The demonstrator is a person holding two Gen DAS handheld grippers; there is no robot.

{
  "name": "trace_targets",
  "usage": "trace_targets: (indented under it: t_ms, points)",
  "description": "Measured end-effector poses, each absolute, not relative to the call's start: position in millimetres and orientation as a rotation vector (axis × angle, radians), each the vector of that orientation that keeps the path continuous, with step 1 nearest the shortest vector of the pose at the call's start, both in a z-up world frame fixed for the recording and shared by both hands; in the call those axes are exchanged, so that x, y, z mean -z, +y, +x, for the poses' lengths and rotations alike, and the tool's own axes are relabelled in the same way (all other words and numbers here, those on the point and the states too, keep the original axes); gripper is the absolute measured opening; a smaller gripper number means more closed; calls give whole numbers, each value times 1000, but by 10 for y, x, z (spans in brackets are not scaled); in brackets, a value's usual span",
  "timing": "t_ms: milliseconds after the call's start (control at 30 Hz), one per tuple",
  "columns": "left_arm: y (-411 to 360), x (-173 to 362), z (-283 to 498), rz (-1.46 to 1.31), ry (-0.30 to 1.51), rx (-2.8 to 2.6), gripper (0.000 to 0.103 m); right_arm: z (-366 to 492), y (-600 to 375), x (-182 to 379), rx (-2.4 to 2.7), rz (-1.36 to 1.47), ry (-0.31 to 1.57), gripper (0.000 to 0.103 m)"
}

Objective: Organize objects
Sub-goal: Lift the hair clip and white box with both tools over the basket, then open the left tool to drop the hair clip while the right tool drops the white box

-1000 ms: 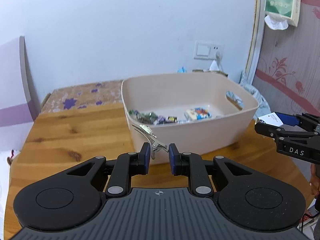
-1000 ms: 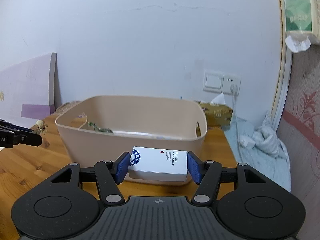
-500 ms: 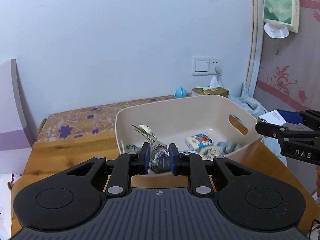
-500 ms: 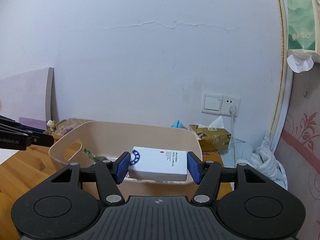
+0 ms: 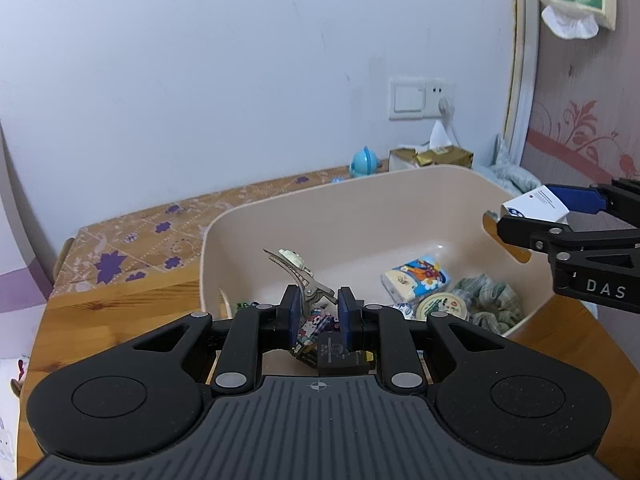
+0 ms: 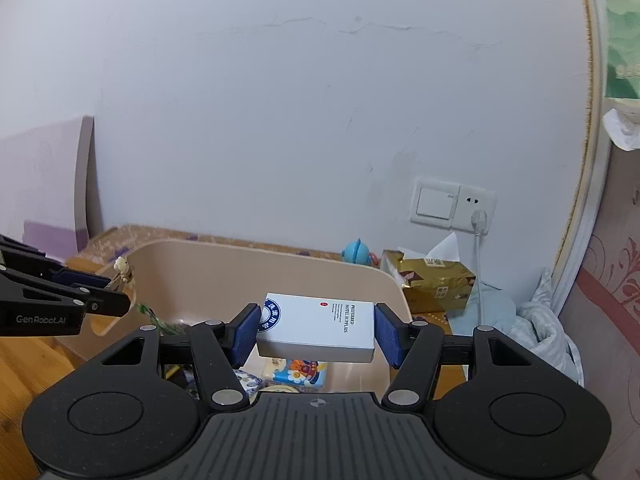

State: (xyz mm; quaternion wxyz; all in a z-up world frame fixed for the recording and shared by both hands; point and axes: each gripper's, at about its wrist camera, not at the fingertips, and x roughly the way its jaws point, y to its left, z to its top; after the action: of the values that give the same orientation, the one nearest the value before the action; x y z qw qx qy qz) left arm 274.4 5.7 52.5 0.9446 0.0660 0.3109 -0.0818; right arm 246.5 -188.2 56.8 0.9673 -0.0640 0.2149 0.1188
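Delivery step, both loads carried at once. Left claw [image 5: 318, 312] pinched on a metal hair clip [image 5: 301, 276], its decorated end sticking up and away past the pads, hanging over the near-left part of the bin [image 5: 328, 208]. Right claw [image 6: 316, 330] clamped across the short ends of a white box [image 6: 318, 330], held flat and level above the bin's right end; seen from the left camera, box [image 5: 534, 206] and right claw [image 5: 560, 220] sitting over the right rim near the handle cut-out.

Already in the bin: a tissue pack [image 5: 416, 278], a round tin [image 5: 442, 306], a green scrunchie [image 5: 492, 298], small cards and packets below the left claw. On the desk [image 5: 120, 312] beyond the bin, a gold tissue box [image 6: 432, 280] and a blue toy [image 6: 356, 250], both outside it.

Next, likely: lower each claw a little inside the walls, then spread the jaws and let go. For the clip, little opening needed; best dropped clear of the left wall, onto the bare floor of the bin. For the box, a wider spread, with the drop aimed at open floor rather than on top of the tissue pack right beneath it, to avoid a tilted landing. Worth keeping the two claws apart while descending, and the right one off the rim.
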Motion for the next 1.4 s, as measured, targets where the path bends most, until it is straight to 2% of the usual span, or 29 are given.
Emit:
trace_targets:
  t_ms: [933,1000,1067,1133,1233,1400]
  points:
    - [-92,-178,3162,160,839,194,20,2913,-1671,-205,-298,-227,668,59]
    - [-84,-178,3162,154,843,188,20,2912,-1664,-213,-299,-229,673,62]
    - [-75,-184,3153,154,841,184,26,2923,-1670,-216,-299,-223,679,67]
    - [-63,-203,3140,147,830,178,49,2929,-1672,-220,-301,-216,679,69]
    - [-55,-253,3106,138,810,179,61,2907,-1676,-240,-307,-204,673,73]
    - [-49,-334,3057,140,785,158,66,2852,-1663,-283,-311,-203,656,83]
